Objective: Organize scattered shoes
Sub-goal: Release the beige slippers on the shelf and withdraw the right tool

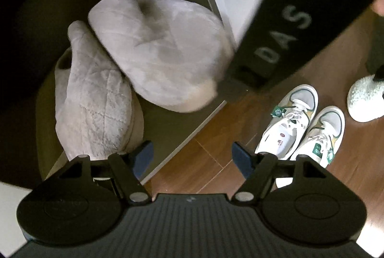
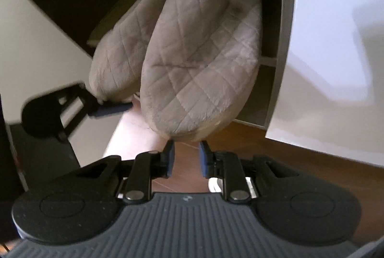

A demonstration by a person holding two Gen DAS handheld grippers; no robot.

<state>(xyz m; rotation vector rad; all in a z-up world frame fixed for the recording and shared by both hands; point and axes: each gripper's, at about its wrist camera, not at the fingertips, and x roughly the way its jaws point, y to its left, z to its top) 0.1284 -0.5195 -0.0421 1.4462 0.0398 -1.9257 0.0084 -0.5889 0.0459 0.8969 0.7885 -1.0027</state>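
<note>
**Seating the Grey Slipper Pair on the Shelf**

You are holding the left gripper (image 1: 192, 157) released and empty. The right gripper (image 2: 186, 157) is standing nearly clenched, grasping nothing. Both grey slippers (image 2: 192, 54) are lying side by side on the shelf (image 1: 168, 128); nudge their toes inward evenly.

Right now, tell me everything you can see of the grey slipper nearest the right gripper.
The slipper is grey, plush and diamond-quilted, with a pale sole edge at the toe. It lies on the dark shelf, toe hanging out over the wood floor, leaning against its twin. The right gripper sits just below the toe, jaws narrow, with nothing between them.
</note>
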